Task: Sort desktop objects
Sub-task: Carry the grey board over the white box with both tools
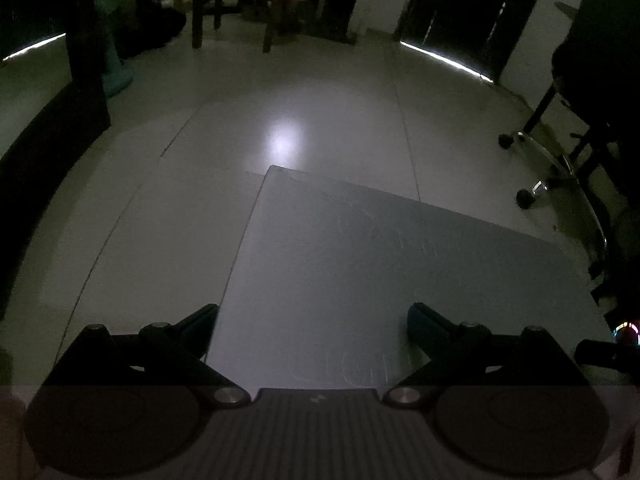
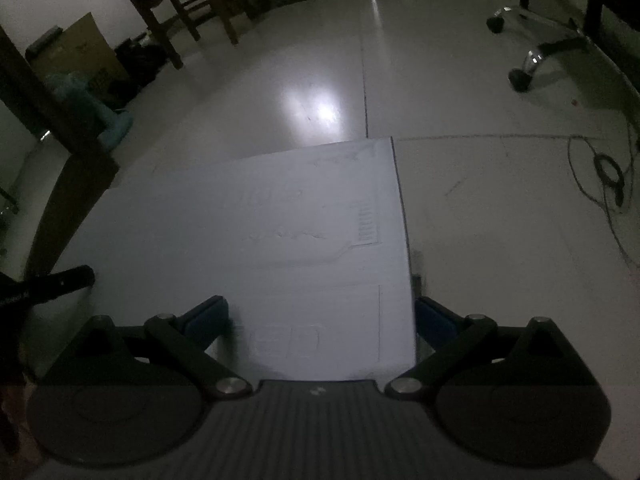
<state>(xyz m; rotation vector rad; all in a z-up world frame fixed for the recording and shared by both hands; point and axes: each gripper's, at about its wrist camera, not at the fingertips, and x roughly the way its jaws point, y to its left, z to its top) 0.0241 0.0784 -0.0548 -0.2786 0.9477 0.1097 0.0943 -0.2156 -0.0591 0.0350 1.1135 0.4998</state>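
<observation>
Desk (image 1: 400,248): pale grey flat top, dimly lit, one corner pointing away in both wrist views; faint embossed marks and scratches on it, too dim to read.
On the desk: nothing could be made out on the part that showed.
Floor (image 1: 320,92): pale glossy tiles with thin joint lines, a bright patch of reflected light just beyond the desk corner.
On the floor: wooden chair (image 1: 236,0) at the far side; teal object (image 1: 114,68) at far left; cardboard box (image 2: 76,52); wheeled chair base (image 2: 536,56) at right; thin looped cable (image 2: 608,176) well right of the desk.
</observation>
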